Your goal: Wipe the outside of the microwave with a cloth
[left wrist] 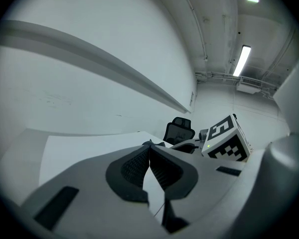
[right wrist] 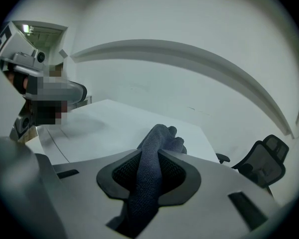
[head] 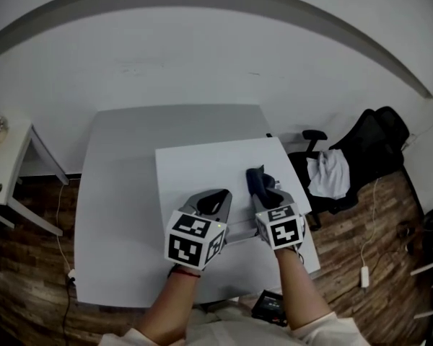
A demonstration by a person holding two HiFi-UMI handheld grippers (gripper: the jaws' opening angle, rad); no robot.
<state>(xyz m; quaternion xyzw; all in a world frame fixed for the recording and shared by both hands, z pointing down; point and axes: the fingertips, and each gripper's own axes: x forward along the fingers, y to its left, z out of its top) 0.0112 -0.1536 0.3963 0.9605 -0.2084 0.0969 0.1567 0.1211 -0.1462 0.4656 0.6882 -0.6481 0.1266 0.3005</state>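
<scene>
The microwave shows as a white flat top (head: pixel 202 168) standing on the grey table (head: pixel 115 207). Both grippers hover over its near half. My right gripper (head: pixel 265 192) is shut on a dark blue cloth (head: pixel 257 176), which bunches out past the fingertips above the top's right side. In the right gripper view the cloth (right wrist: pixel 158 142) fills the gap between the pads of the right gripper (right wrist: pixel 150 154), with the white top (right wrist: pixel 114 123) below. My left gripper (head: pixel 215 199) is to the left of it; in the left gripper view its jaws (left wrist: pixel 149 148) are shut with nothing between them.
A black office chair (head: pixel 368 146) with a white garment (head: pixel 328 173) draped on it stands right of the table. A white side table (head: pixel 7 164) is at the far left. A dark box (head: pixel 268 306) lies on the wooden floor by the person's legs. A white wall is behind.
</scene>
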